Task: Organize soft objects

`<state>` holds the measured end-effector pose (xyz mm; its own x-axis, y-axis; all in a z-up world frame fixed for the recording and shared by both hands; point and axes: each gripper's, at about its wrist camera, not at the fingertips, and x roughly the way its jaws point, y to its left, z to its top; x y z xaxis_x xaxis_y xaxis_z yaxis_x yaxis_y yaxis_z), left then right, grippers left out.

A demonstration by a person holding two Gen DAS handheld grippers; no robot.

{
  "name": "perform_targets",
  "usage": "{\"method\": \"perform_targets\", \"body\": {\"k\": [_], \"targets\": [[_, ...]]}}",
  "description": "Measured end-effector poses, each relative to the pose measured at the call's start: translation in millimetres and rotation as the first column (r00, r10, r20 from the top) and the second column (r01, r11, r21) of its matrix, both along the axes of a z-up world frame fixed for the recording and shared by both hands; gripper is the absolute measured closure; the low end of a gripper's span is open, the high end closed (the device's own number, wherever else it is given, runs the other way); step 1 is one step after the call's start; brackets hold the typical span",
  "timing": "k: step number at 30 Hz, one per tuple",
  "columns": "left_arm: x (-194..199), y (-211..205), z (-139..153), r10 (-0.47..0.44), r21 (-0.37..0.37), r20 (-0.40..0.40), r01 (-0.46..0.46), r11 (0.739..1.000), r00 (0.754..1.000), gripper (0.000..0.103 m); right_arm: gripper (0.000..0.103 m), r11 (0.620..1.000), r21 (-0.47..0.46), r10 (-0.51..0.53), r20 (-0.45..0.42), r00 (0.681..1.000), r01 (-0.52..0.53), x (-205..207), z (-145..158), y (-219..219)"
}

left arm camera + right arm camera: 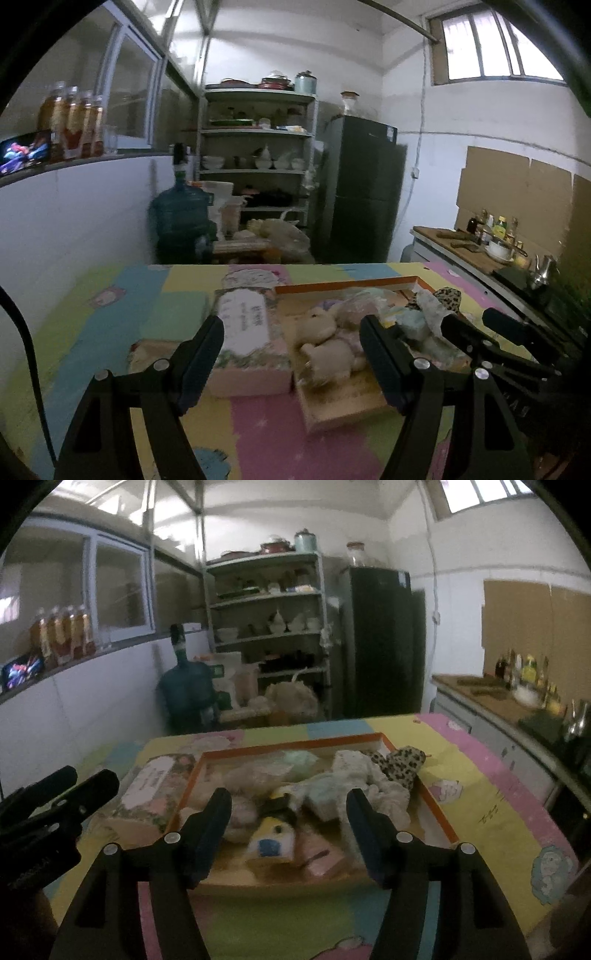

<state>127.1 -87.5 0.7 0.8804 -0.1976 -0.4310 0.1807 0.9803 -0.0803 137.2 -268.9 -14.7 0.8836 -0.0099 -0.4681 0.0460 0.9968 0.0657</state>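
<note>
Orange-rimmed tray (295,743) holds soft toys (325,794); both claws empty.

One tray (295,743) with an orange rim sits on one mat (476,805). One flat box (243,325) lies beside it. In the tray: one beige teddy (325,347), one leopard-print piece (402,764), one white cloth (369,779), one small house-shaped toy (271,843); the remaining soft things are too blurred to count. Two grippers (291,354) (290,825) show. Behind stand one water jug (181,214), one fridge (362,184), one shelf rack (258,147) and four amber bottles (74,118).
</note>
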Motion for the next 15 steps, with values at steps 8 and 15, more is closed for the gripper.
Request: {"method": "perform_targets", "body": {"k": [8,15], "targets": [[-35.1,31.5,-7.2,0.088,-0.014,0.002,-0.088,0.996,0.996,0.028,0.029,0.997,-0.056,-0.048,0.089,0.995,0.053,-38.9,-1.4,36.3],[-72.8,42.2,-17.4,0.107,0.000,0.012,-0.107,0.994,0.994,0.028,0.029,0.996,-0.036,-0.071,0.110,0.991,0.076,-72.3,-6.8,51.0]]}}
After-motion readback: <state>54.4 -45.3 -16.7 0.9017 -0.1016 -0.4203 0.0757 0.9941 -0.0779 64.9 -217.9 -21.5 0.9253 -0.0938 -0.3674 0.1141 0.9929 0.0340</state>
